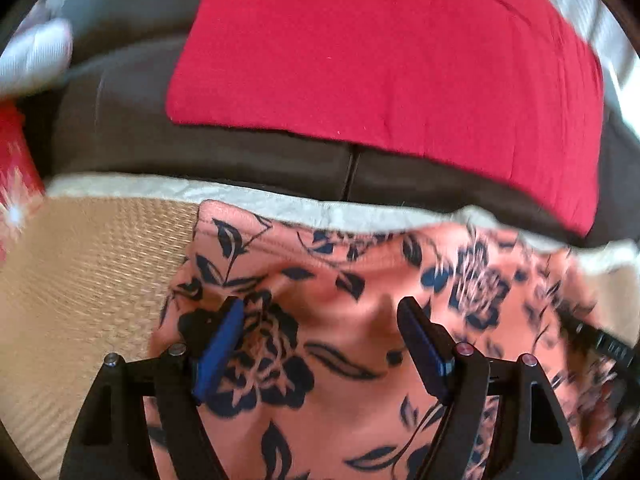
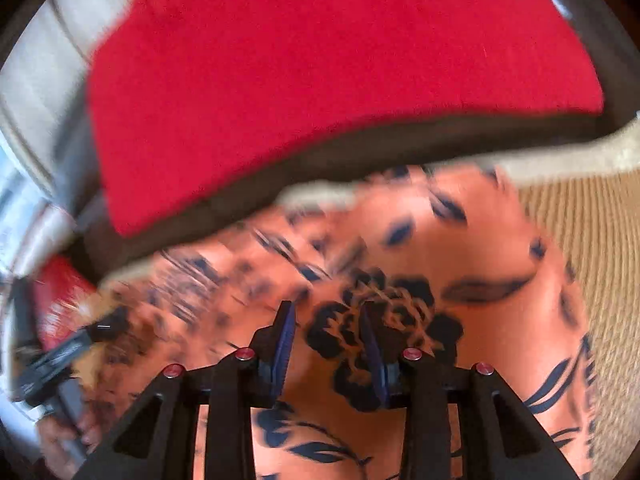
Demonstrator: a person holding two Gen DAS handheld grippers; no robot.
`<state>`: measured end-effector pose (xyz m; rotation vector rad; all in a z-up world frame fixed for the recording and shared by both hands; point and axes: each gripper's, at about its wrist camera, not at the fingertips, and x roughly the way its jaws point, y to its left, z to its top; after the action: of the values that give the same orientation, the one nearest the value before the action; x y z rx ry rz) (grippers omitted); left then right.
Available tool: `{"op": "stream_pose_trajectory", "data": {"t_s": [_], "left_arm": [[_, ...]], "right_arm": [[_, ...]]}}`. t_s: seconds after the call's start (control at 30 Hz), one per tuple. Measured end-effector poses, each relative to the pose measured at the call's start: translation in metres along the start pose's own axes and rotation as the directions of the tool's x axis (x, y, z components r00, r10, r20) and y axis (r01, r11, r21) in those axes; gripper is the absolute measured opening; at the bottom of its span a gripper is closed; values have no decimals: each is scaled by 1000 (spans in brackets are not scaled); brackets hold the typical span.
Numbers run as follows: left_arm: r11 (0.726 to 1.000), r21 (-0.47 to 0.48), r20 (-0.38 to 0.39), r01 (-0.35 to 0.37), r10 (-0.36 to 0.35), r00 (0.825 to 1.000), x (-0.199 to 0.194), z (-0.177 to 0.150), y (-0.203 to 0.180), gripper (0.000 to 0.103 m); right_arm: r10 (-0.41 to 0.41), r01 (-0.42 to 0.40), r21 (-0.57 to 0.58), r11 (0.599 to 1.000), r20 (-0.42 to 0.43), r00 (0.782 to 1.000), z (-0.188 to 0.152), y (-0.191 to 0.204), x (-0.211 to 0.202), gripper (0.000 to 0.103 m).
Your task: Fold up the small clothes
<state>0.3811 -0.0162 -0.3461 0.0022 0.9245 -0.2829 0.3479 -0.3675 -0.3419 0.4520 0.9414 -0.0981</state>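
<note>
A salmon garment (image 1: 360,280) printed with dark blue flowers lies spread on a woven tan mat (image 1: 88,272). In the left wrist view my left gripper (image 1: 320,308) hangs over the garment's left part, its blue pads wide apart and nothing pinched between them. The right wrist view shows the same garment (image 2: 460,248), blurred on its left side. There my right gripper (image 2: 327,306) is low over a large dark flower, its jaws a narrow gap apart; cloth shows in the gap and the pads do not press on it. Part of the other gripper (image 2: 68,352) shows at the left edge.
Beyond the mat's whitish hem (image 1: 160,188) stands a dark brown sofa (image 1: 240,160) with a red cloth (image 1: 380,60) draped on its seat. A red patterned object (image 1: 16,168) sits at the far left. Bare mat (image 2: 580,240) lies right of the garment.
</note>
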Motion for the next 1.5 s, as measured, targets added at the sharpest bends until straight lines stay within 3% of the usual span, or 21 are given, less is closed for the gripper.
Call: {"op": "stream_pose_trajectory", "data": {"t_s": [0.07, 0.13, 0.27, 0.47, 0.63, 0.77, 0.87, 1.5], "left_arm": [[999, 31, 41, -14, 13, 999, -18, -5, -13, 79], [998, 53, 105, -36, 31, 994, -41, -9, -23, 80], [991, 84, 234, -100, 77, 969, -90, -20, -38, 87], [985, 85, 328, -150, 114, 938, -144, -32, -48, 96], [982, 83, 351, -170, 131, 927, -172, -42, -55, 97], [972, 70, 353, -225, 187, 917, -176, -51, -55, 100], [975, 65, 339, -212, 178, 924, -170, -52, -51, 100], [956, -97, 281, -277, 293, 914, -148, -51, 36, 100]], "right_arm": [[0, 1, -3, 1000, 17, 1000, -3, 2, -7, 38], [48, -47, -14, 999, 61, 997, -6, 8, -30, 38], [89, -88, -22, 996, 103, 991, -18, 16, -57, 38], [145, -142, -31, 989, 130, 981, -47, 28, -95, 38], [186, -188, 4, 982, 146, 972, -74, 32, -113, 38], [202, -204, 2, 979, 135, 970, -77, 37, -117, 38], [208, -210, -1, 978, 125, 970, -76, 42, -111, 38], [225, -220, -103, 970, 32, 974, -68, 105, -56, 38]]}}
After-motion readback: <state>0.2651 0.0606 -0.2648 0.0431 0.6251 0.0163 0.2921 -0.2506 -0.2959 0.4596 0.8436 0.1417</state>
